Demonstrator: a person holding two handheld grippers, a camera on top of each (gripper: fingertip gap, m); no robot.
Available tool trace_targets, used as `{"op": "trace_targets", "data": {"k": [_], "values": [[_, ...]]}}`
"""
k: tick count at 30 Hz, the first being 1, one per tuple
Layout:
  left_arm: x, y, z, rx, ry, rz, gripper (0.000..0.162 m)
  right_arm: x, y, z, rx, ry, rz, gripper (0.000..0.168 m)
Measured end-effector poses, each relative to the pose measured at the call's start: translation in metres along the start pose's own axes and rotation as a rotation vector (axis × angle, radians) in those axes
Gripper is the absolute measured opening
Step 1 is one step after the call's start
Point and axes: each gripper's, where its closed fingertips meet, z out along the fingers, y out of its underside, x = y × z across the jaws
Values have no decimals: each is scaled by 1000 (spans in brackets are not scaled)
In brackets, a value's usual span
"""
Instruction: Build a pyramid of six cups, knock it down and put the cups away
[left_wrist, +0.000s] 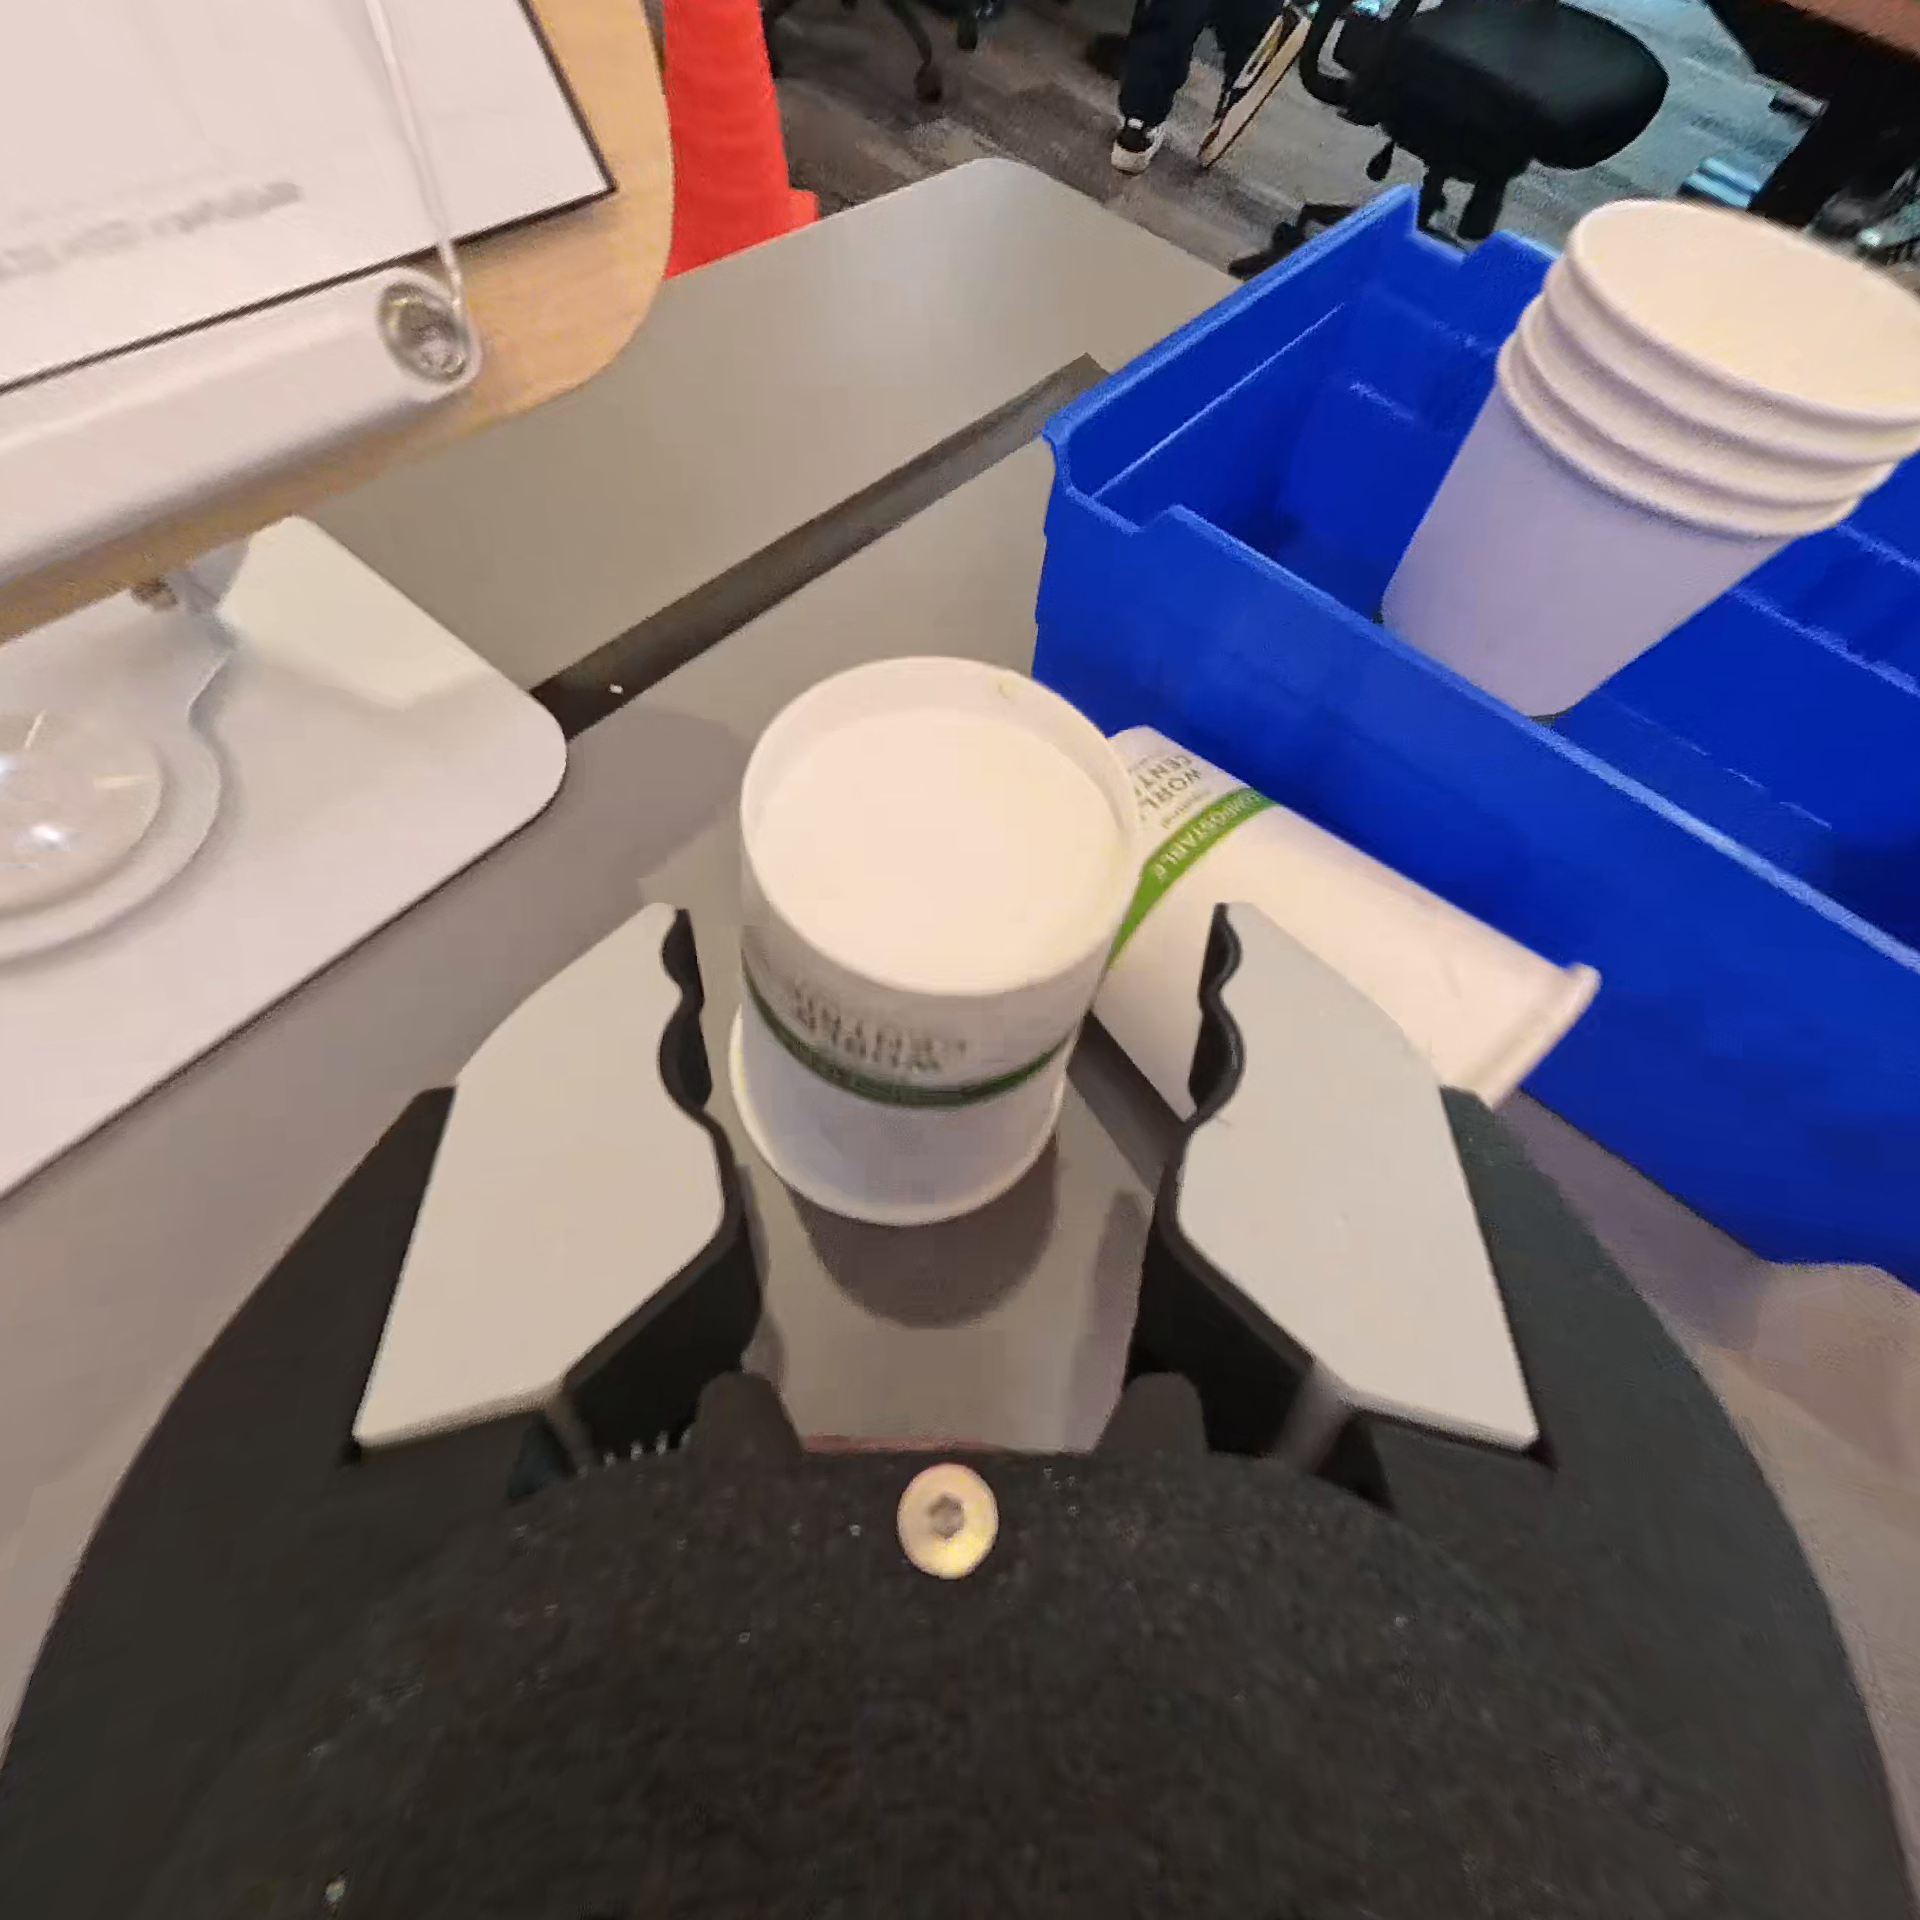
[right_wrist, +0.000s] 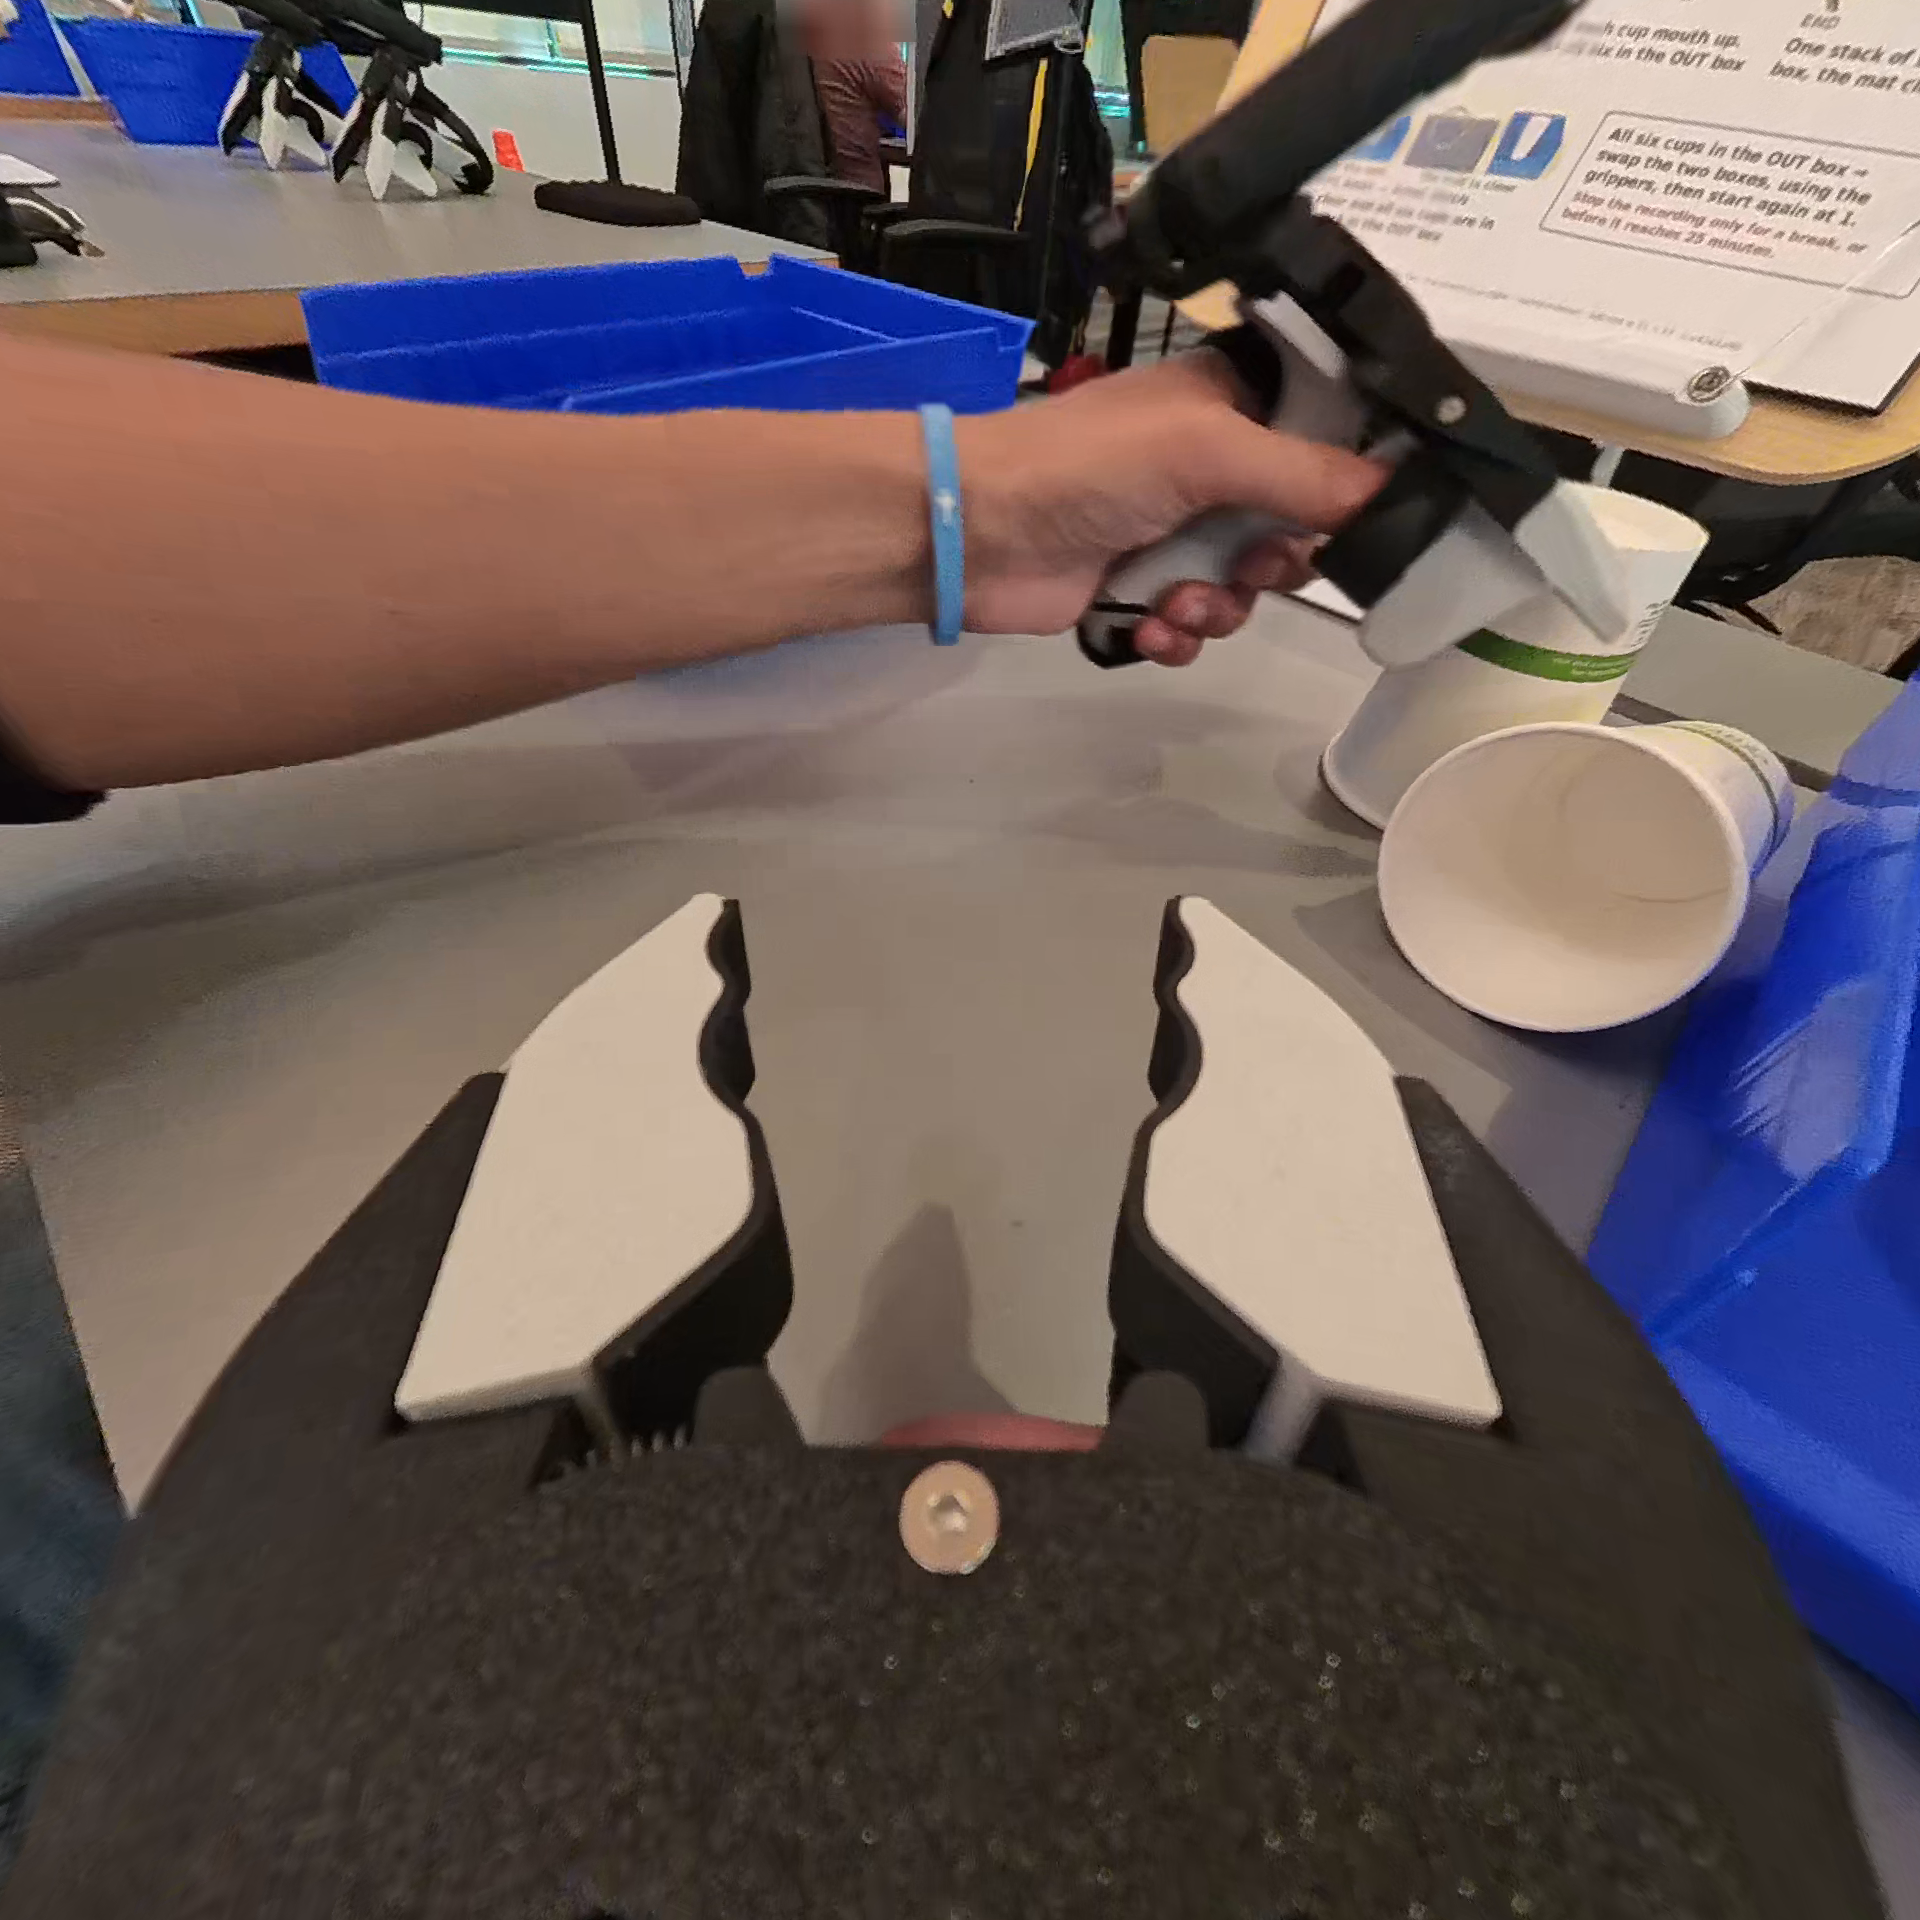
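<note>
Left tool (left_wrist: 951, 987): jaws spread wide around an upside-down paper cup (left_wrist: 914, 935) at the centre of the left wrist frame; a gap shows beside each finger, so nothing is clasped. In the right wrist view its fingers (right_wrist: 1455, 592) straddle that same cup (right_wrist: 1507, 665) at upper right.
Right tool (right_wrist: 951, 987): released and empty, jaws apart above bare grey table (right_wrist: 727, 831) in the lower middle of the frame.
Upside-down cup: stands mouth-down on the table, green band around it.
Fallen cup (left_wrist: 1330, 935): lies on its side right of centre, just beside the standing cup and against the blue bin (left_wrist: 1455, 831); its open mouth (right_wrist: 1558, 873) faces the right wrist camera.
Cup stack (left_wrist: 1662, 447): nested white cups, mouth up, leaning in the bin at upper right.
Second blue bin (right_wrist: 665, 332): upper left of centre in the right wrist view, well apart from the cups.
Hand (right_wrist: 1143, 499): grips the left tool's handle, blue wristband (right_wrist: 943, 520) on the wrist.
</note>
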Motion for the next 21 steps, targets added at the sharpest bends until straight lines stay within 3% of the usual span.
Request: {"op": "trace_targets", "data": {"k": [3, 8, 11, 15, 18, 21], "values": [[-11, -2, 11, 6, -50, 27, 73, -2, 2, 0, -3, -18, 11, 74], [-20, -11, -17, 66, -70, -43, 73, 6, 2, 2, 1, -13, 22, 74], [-9, -28, -65, 193, 19, -130, 73, 12, 2, 5, 9, -15, 62, 74], [14, -47, -155, 438, 239, -302, 73, 14, -5, 6, 63, -61, 140, 73], [24, -45, -217, 591, 417, -452, 73, 16, -26, 8, 157, -113, 155, 72], [31, -33, -252, 668, 505, -523, 72, 13, -59, 17, 259, -238, 199, 68]]}}
